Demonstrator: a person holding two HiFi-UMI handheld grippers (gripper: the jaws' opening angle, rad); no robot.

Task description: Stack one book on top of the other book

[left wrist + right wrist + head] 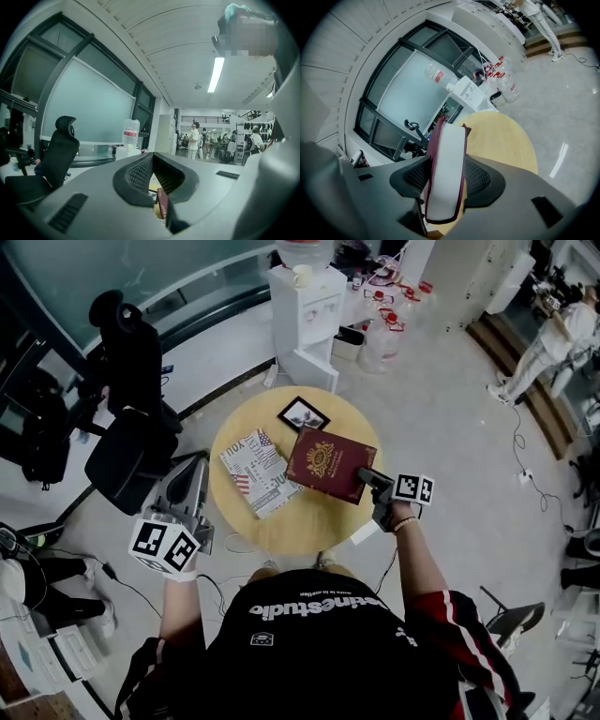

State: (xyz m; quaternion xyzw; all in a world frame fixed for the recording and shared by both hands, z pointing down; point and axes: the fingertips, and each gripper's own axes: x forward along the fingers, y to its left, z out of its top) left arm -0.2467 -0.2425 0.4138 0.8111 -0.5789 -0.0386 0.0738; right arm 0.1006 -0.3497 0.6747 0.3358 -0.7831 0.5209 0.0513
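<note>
A maroon book (328, 463) with a gold crest hangs tilted just above the round wooden table (281, 526), its left edge over a flag-patterned book (253, 470) that lies flat. My right gripper (363, 475) is shut on the maroon book's right edge. In the right gripper view the book's white page block (447, 173) fills the gap between the pads of that gripper (447, 164). My left gripper (199, 463) is off the table's left edge, pointing level towards the table. Its tips (152, 154) meet with nothing between them.
A small black picture frame (303, 413) lies at the table's far side. A black office chair (127, 442) stands close on the left. Beyond the table are a white water dispenser (305, 306) and water jugs (384, 334). A person (544, 343) stands far right.
</note>
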